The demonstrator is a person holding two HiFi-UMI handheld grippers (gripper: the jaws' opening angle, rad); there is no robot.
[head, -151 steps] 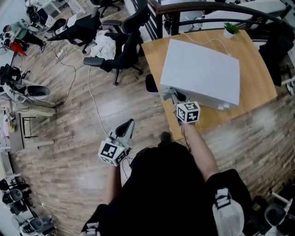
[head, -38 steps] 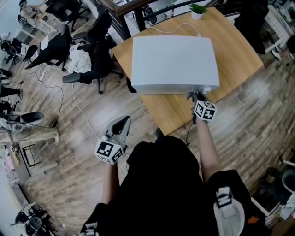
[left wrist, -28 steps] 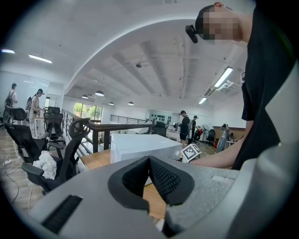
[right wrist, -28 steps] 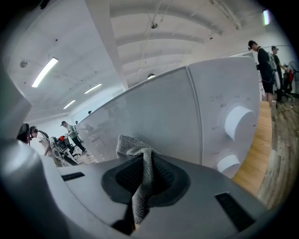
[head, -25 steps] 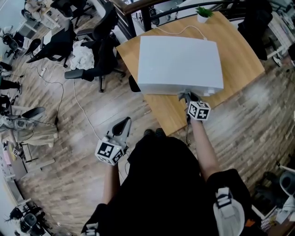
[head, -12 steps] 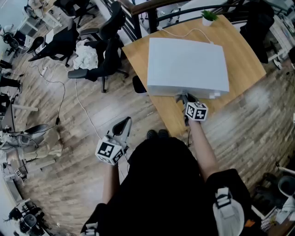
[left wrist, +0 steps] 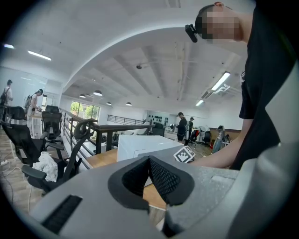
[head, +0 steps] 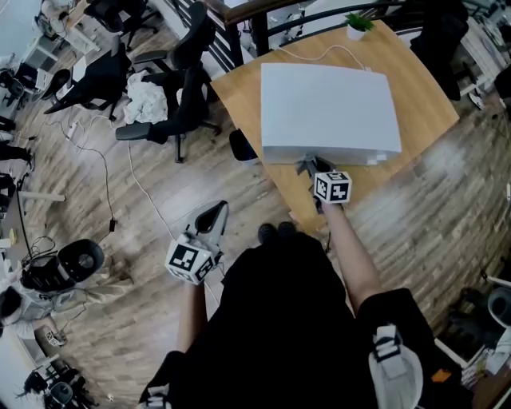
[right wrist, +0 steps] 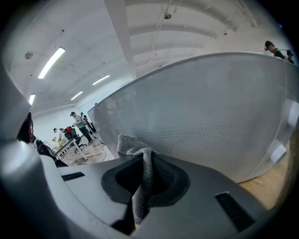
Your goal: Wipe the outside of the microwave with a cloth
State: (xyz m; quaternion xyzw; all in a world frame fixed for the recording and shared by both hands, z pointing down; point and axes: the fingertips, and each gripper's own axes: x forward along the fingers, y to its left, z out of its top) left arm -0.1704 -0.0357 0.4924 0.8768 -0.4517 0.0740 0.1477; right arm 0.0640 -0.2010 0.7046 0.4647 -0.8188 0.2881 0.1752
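Now, the right gripper has its jaws pinched tight on a grey cloth. One fold bunches up above the pads and a tail hangs down between them. That bunched fold sits against, or just short of, the dotted front panel of the microwave (the right gripper view cannot settle whether it truly touches).

From the head view, the right gripper meets the near face of the white microwave somewhat left of that face's middle. A second and a half ago it was close to the right end of the same face. It has slid leftward in steps since, so a wiping stroke across the front is under way. Six seconds ago it was near the left end, which suggests back-and-forth passes rather than one sweep. I judge the front face to be mostly covered; the top and sides show no sign either way.

The left gripper is closed with nothing between its pads. It hangs low over the wooden floor at the person's side, well apart from the table, and has barely moved throughout.

Farther out, a white cable runs from the back of the microwave toward a small potted plant.
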